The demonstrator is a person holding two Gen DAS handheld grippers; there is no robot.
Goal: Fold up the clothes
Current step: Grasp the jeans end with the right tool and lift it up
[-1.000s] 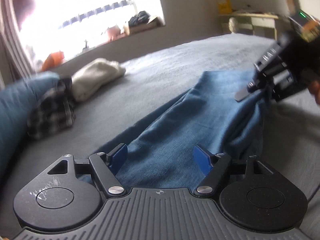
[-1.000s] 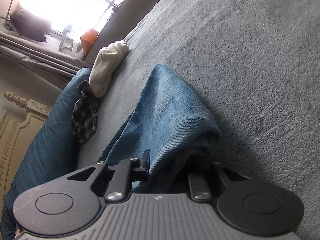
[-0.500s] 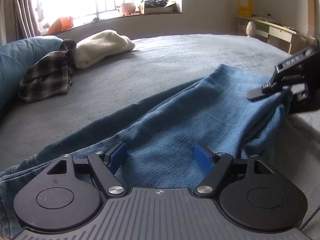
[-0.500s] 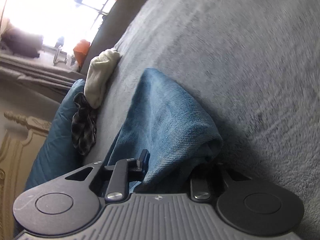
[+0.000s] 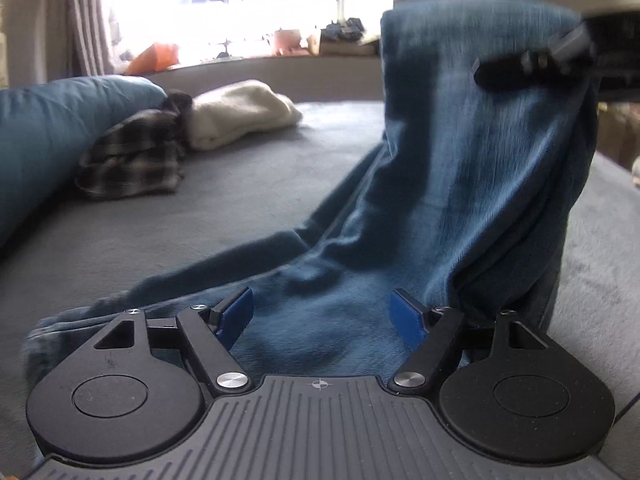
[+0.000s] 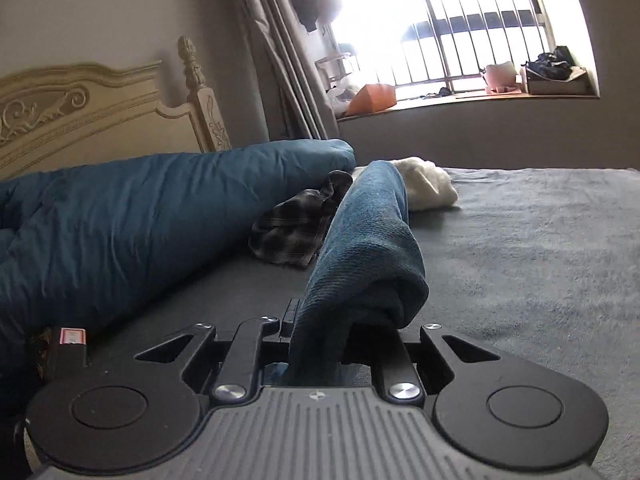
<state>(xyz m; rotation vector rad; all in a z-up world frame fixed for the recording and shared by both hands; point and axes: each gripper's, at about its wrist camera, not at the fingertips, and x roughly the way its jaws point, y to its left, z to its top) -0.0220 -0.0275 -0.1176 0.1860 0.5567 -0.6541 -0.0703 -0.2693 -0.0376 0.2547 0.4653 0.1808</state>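
Observation:
Blue jeans (image 5: pixel 460 184) stretch across the grey bed cover (image 5: pixel 224 208). One end is lifted high, and the cloth hangs down from it to the bed. My right gripper (image 5: pixel 536 62) at the upper right of the left wrist view holds that raised end. In the right wrist view its jaws are closing on a thick fold of the jeans (image 6: pixel 368 248), and the right gripper (image 6: pixel 320 320) pinches the cloth. My left gripper (image 5: pixel 322 312) stands open low over the flat part of the jeans, its blue pads (image 5: pixel 406 314) wide apart and not pressing.
A crumpled plaid shirt (image 5: pixel 132 156) and a cream garment (image 5: pixel 240 114) lie at the far left of the bed beside a bulky blue duvet (image 6: pixel 120 216). A carved headboard (image 6: pixel 80 108) and a cluttered window sill (image 6: pixel 460 98) stand behind.
My right gripper has risen and rolled upright, pulling its end of the jeans off the bed so the cloth now hangs tall. My left gripper has shifted only slightly and stays open.

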